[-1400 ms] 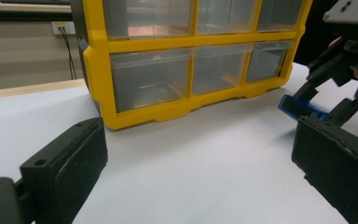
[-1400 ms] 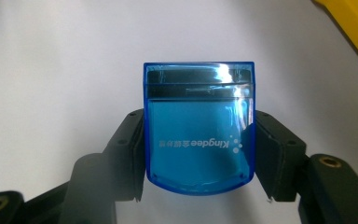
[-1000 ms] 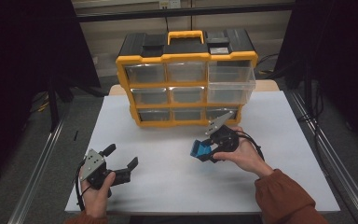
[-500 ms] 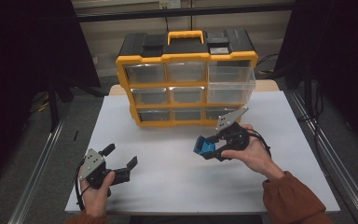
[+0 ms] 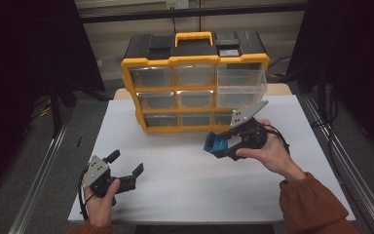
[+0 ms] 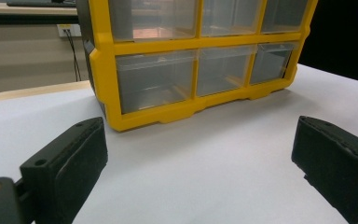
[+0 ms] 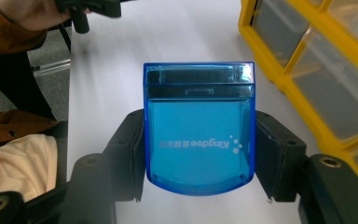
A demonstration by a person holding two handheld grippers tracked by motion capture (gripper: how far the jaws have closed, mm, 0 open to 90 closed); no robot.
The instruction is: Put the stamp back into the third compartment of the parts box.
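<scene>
Here | right tongs [image 7: 199,154] grip blue case [image 7: 199,135] | case contents unreadable

A blue translucent box [image 7: 199,128] sits clamped between the right gripper [image 7: 199,154]'s two black jaws, its printed lettering upside down. White table [image 7: 168,37] lies beneath. The yellow drawer cabinet [image 7: 317,60] stands at the right; the other hand's gripper [image 7: 91,9] shows top left.

Blue clear box [image 7: 199,140] w/ white lettering; yellow-black organizer [image 5: 195,83], clear drawers; white table [image 5: 185,180].
</scene>
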